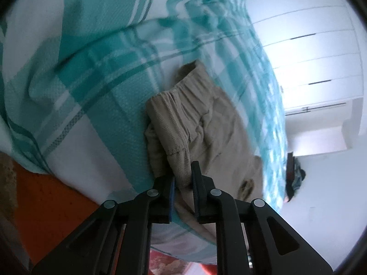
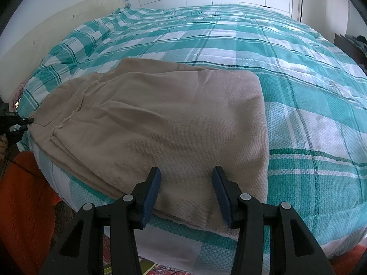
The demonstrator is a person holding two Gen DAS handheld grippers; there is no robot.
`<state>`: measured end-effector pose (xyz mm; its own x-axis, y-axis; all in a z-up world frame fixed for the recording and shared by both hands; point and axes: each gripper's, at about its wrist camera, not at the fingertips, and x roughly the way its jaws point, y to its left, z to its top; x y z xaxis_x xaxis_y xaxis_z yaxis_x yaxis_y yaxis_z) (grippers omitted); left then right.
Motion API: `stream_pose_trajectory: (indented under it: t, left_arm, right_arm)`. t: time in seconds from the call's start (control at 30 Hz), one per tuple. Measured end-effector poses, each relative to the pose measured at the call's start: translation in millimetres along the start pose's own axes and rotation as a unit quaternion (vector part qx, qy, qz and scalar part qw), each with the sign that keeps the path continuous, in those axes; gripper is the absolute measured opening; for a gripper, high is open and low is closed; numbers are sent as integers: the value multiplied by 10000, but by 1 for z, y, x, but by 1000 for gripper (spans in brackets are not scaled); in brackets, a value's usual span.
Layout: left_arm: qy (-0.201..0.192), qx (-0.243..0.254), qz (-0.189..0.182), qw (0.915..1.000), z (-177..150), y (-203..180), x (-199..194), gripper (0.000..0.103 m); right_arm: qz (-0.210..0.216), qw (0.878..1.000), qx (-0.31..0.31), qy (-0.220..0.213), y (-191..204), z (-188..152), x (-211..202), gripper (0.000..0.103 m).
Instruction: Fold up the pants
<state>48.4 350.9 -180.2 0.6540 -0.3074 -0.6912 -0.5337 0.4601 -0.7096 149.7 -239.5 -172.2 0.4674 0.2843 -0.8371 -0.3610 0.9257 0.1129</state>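
The left gripper (image 1: 183, 178) pinches a bunched fold of the beige pants (image 1: 195, 123) near the waistband, its jaws drawn close with the cloth clamped between them. The right gripper (image 2: 185, 183) stands spread, its blue pads (image 2: 153, 194) hovering over the near edge of the pants (image 2: 160, 123) with no cloth pressed between them. The pants lie folded flat on the teal-and-white plaid bedspread (image 2: 298, 105) at the near edge of the bed, with an orange cloth (image 2: 25, 197) below at the left.
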Motion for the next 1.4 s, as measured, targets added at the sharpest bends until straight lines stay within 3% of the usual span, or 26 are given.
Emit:
stream_pose_trajectory:
  t: [0.03, 0.07, 0.13, 0.3, 0.5, 0.63, 0.73, 0.83, 0.97, 1.17, 1.4]
  left_arm:
    - [-99, 0, -47, 9999, -1, -1, -5, 29]
    - [-253, -42, -120, 9996, 0, -1, -13, 54]
    - [-592, -136, -15, 9982, 1, 4, -27, 68]
    - [-425, -241, -4, 9988, -1, 17, -17, 67]
    - [-358, -254, -428, 9981, -7, 14, -1, 60]
    - [-192, -204, -121, 9995, -2, 13, 18, 60]
    - [-145, -304, -136, 9993, 1, 16, 25, 59]
    - [-254, -267, -139, 9992, -1, 13, 17, 22]
    - [-392, -145, -221, 9989, -9, -5, 1, 17]
    - [-566, 675, 198, 9959, -19, -63, -16, 17]
    - [-709, 2103, 236, 9748, -54, -155, -37, 17]
  right_arm:
    - [0, 10000, 10, -5, 0, 0, 0, 48]
    - [2, 10000, 24, -13, 0, 0, 0, 48]
    - [5, 10000, 36, -24, 1, 0, -1, 48]
    - [-10, 10000, 22, -31, 2, 0, 0, 48]
    - [-22, 10000, 10, -43, 3, 0, 1, 48]
    - [-22, 10000, 9, -42, 3, 0, 0, 48]
    - [-22, 10000, 3, -43, 2, 1, 1, 48]
    - [-22, 10000, 8, -43, 3, 0, 0, 48]
    - [-19, 10000, 9, -43, 3, 0, 0, 48]
    - [29, 10000, -30, 29, 6, 5, -6, 49]
    - [184, 9998, -39, -3, 18, 10, -34, 55]
